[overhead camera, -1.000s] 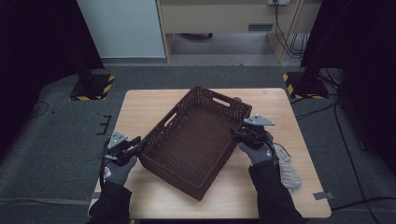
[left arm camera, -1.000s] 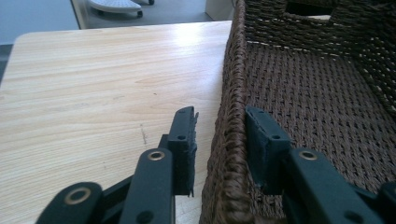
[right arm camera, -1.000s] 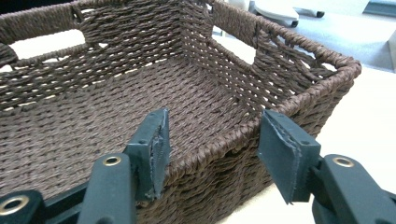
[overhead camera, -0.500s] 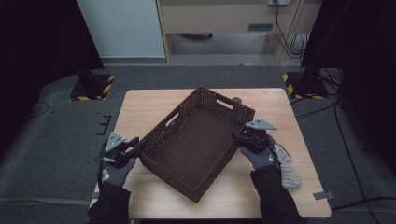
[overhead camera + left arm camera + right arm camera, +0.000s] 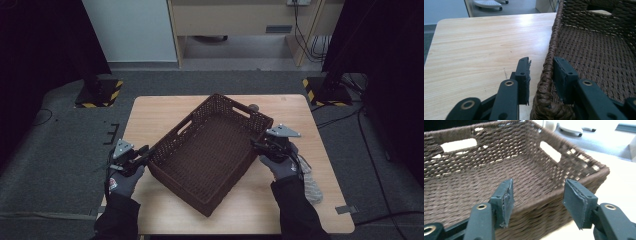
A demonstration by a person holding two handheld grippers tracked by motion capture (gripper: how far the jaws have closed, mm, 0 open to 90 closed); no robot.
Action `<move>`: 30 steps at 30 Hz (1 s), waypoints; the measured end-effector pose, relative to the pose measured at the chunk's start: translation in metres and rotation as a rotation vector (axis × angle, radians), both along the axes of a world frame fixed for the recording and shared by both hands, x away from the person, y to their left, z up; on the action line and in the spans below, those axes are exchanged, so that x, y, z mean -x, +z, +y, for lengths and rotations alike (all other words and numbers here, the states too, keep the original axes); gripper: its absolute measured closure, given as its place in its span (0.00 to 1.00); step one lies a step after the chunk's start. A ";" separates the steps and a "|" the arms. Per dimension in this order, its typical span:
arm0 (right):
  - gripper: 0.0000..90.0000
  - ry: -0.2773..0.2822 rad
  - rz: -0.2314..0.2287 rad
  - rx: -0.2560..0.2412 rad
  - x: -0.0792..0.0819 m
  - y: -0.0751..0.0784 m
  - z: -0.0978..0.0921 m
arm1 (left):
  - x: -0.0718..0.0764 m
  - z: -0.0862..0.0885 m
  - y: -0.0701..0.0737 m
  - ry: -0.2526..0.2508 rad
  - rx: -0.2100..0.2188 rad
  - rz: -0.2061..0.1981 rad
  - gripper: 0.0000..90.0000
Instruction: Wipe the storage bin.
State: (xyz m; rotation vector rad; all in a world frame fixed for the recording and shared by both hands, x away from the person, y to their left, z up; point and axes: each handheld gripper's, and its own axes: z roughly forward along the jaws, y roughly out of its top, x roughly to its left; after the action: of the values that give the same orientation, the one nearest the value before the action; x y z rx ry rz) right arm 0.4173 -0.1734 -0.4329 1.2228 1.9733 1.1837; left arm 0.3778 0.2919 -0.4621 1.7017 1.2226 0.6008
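Observation:
A dark brown woven basket (image 5: 210,155) lies empty and diagonal on the wooden table (image 5: 150,115). My left gripper (image 5: 147,150) is at its near-left corner. In the left gripper view, the left gripper (image 5: 540,65) is open and straddles the basket (image 5: 599,55) rim, one jaw outside and one inside, with a small gap at the outer pad. My right gripper (image 5: 255,144) is at the basket's right long side. In the right gripper view, the right gripper (image 5: 539,182) stands wide open and the basket (image 5: 486,177) wall and rim run across just beyond its pads.
A pale crumpled bundle (image 5: 310,180) lies on the table beside the right forearm. A small round object (image 5: 254,107) sits behind the basket's far corner. Black stands with yellow-striped bases (image 5: 97,95) flank the table on the floor. Bare tabletop (image 5: 474,45) stretches left of the basket.
My right gripper has drifted slightly right and toward me along the basket's side. The basket and my left gripper have hardly moved.

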 end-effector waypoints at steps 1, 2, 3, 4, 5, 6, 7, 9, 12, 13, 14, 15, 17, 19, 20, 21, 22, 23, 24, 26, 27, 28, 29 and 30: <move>0.43 -0.006 0.003 0.000 -0.002 0.000 -0.002 | -0.003 0.001 0.000 0.005 -0.001 0.000 0.73; 0.43 -0.010 0.002 0.003 -0.005 -0.001 -0.004 | -0.006 0.001 -0.001 0.007 -0.002 -0.001 0.73; 0.42 -0.013 -0.001 0.012 -0.007 -0.002 -0.005 | -0.009 0.002 -0.001 0.010 -0.003 -0.002 0.73; 0.42 -0.019 0.004 0.016 -0.009 -0.002 -0.006 | -0.012 0.003 -0.001 0.015 0.000 -0.001 0.73; 0.42 -0.022 0.007 0.024 -0.012 -0.003 -0.007 | -0.015 0.004 -0.002 0.021 0.003 -0.003 0.73; 0.42 -0.024 0.011 0.033 -0.013 -0.005 -0.008 | -0.018 0.004 -0.002 0.025 0.009 -0.003 0.72; 0.42 -0.025 0.011 0.039 -0.014 -0.006 -0.008 | -0.020 0.005 -0.002 0.028 0.018 -0.001 0.71; 0.42 -0.021 0.007 0.037 -0.013 -0.006 -0.008 | -0.021 0.005 -0.002 0.033 0.016 -0.003 0.70; 0.43 -0.025 0.018 0.017 -0.011 -0.007 -0.010 | -0.019 0.005 -0.001 0.053 0.007 -0.014 0.65; 0.44 -0.025 0.026 0.008 -0.011 -0.007 -0.010 | -0.017 0.006 0.001 0.060 0.009 -0.018 0.63; 0.44 -0.028 0.026 0.004 -0.010 -0.007 -0.010 | -0.015 0.007 0.002 0.063 0.018 -0.022 0.62; 0.44 -0.032 0.024 0.001 -0.009 -0.008 -0.010 | -0.013 0.009 0.004 0.067 0.022 -0.027 0.60; 0.44 -0.033 0.028 0.001 -0.007 -0.007 -0.011 | -0.007 0.013 0.008 0.076 0.039 -0.038 0.58; 0.44 -0.030 0.035 -0.001 -0.004 -0.007 -0.012 | 0.001 0.014 0.011 0.075 0.039 -0.048 0.57; 0.44 -0.036 0.039 -0.007 -0.002 -0.006 -0.012 | 0.006 0.014 0.012 0.072 0.028 -0.051 0.57; 0.44 -0.041 0.039 -0.007 0.000 -0.006 -0.012 | 0.010 0.013 0.013 0.070 0.019 -0.058 0.57; 0.45 -0.043 0.033 -0.004 0.003 -0.006 -0.011 | 0.014 0.013 0.015 0.070 0.025 -0.062 0.57; 0.45 -0.045 0.030 0.002 0.006 -0.006 -0.011 | 0.016 0.011 0.016 0.072 0.036 -0.058 0.57; 0.45 -0.048 0.028 0.006 0.009 -0.005 -0.010 | 0.018 0.009 0.017 0.071 0.046 -0.057 0.57; 0.45 -0.044 0.024 0.020 0.011 -0.004 -0.010 | 0.019 0.003 0.018 0.054 0.052 -0.055 0.56; 0.45 -0.040 0.026 0.021 0.011 -0.003 -0.009 | 0.018 0.000 0.017 0.043 0.048 -0.053 0.56; 0.45 -0.034 0.023 0.024 0.011 -0.003 -0.010 | 0.017 -0.004 0.016 0.035 0.045 -0.050 0.56; 0.43 -0.022 0.023 0.022 0.011 -0.002 -0.010 | 0.016 -0.008 0.015 0.029 0.033 -0.047 0.56; 0.42 -0.019 0.024 0.022 0.011 -0.002 -0.011 | 0.016 -0.011 0.015 0.037 0.012 -0.056 0.53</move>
State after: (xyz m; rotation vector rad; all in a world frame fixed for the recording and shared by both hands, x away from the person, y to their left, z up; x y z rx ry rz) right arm 0.4060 -0.1840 -0.4346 1.2472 1.9823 1.1397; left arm 0.3619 0.2812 -0.4476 1.6451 1.2180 0.6576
